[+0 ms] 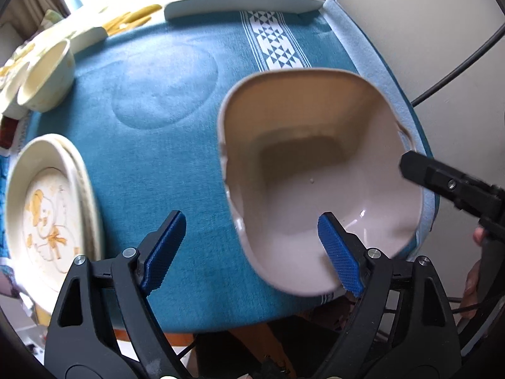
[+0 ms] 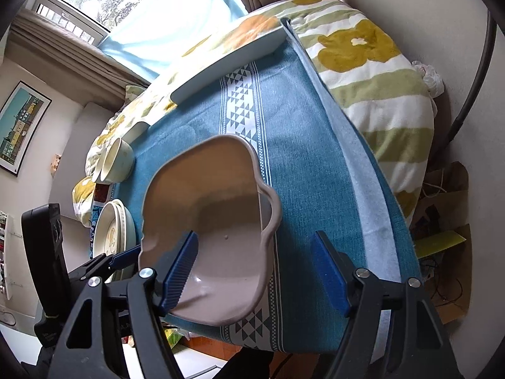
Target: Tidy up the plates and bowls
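A large beige bowl with a wavy rim [image 1: 303, 170] sits on the blue tablecloth [image 1: 164, 158] near the table's front right; it also shows in the right wrist view [image 2: 214, 221]. My left gripper [image 1: 249, 249] is open, its right finger over the bowl's near rim, its left finger over bare cloth. My right gripper [image 2: 255, 271] is open, its left finger over the bowl's inside, its right finger over the cloth. A stack of cream plates with an orange pattern [image 1: 44, 221] sits at the left edge. Two small cream bowls [image 1: 47, 75] sit at the far left.
A long white rectangular dish [image 1: 240, 1] and a smaller white dish [image 1: 91, 36] lie at the table's far edge, against a flowered quilt [image 2: 372, 72]. The table's front edge [image 1: 221, 322] is just below my grippers. A wall and a black cable [image 1: 457, 66] are to the right.
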`<state>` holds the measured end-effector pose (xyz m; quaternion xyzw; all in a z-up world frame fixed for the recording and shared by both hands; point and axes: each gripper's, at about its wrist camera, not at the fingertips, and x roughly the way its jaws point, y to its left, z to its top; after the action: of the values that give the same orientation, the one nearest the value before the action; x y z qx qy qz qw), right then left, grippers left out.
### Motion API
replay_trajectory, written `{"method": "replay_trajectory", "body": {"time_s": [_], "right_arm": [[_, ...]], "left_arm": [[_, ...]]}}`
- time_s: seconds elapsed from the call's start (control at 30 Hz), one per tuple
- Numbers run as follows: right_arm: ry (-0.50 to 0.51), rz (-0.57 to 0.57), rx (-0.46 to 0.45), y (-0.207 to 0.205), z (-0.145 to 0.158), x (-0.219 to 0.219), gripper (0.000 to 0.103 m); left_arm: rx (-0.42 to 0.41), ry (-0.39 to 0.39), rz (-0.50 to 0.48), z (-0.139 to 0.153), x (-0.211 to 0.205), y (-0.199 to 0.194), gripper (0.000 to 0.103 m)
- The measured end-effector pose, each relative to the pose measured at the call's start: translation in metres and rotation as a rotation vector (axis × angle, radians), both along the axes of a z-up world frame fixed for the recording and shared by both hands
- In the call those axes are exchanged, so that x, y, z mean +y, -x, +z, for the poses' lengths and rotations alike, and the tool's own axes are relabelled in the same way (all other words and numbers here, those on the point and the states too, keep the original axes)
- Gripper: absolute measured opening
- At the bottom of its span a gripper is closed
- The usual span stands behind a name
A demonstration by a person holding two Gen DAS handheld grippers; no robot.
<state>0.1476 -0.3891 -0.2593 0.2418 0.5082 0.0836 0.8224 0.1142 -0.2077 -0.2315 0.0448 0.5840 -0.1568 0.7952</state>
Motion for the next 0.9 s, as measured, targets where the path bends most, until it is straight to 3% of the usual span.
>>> {"method": "replay_trajectory", "body": {"time_s": [0.23,0.3,0.33,0.37,0.43,0.53,0.63,0.73,0.83,0.9], "right_arm": [[0.073,0.079,-0.160,0.006,0.078,0.019,0.069],[0.056,0.124,-0.202,-0.003,0.097,0.035,0.077],[0.050,0.143,-0.224,-0.008,0.105,0.044,0.093],[0.043,0.160,-0.254,-0.012,0.113,0.053,0.103],[0.034,0.189,-0.313,-0.023,0.129,0.075,0.103],[0.058,0.228,-0.344,-0.047,0.144,0.114,0.103],[0.123,0.272,-0.317,-0.076,0.148,0.157,0.103],[0.123,0.279,-0.291,-0.104,0.140,0.192,0.103],[0.205,0.258,-0.211,-0.136,0.121,0.226,0.103],[0.199,0.263,-0.152,-0.157,0.101,0.242,0.103]], "left_arm": [[-0.140,0.029,0.058,0.077,0.045,0.024,0.085],[-0.213,0.045,0.100,0.107,0.064,0.027,0.085],[-0.259,0.052,0.127,0.122,0.075,0.028,0.086],[-0.303,0.060,0.151,0.137,0.087,0.029,0.088],[-0.390,0.072,0.202,0.162,0.111,0.027,0.103],[-0.473,0.092,0.227,0.183,0.150,0.009,0.103],[-0.437,0.086,0.254,0.181,0.187,-0.029,0.103],[-0.383,0.143,0.295,0.167,0.232,-0.065,0.103],[-0.278,0.204,0.323,0.139,0.269,-0.099,0.103],[-0.199,0.264,0.329,0.114,0.289,-0.124,0.102]]}}
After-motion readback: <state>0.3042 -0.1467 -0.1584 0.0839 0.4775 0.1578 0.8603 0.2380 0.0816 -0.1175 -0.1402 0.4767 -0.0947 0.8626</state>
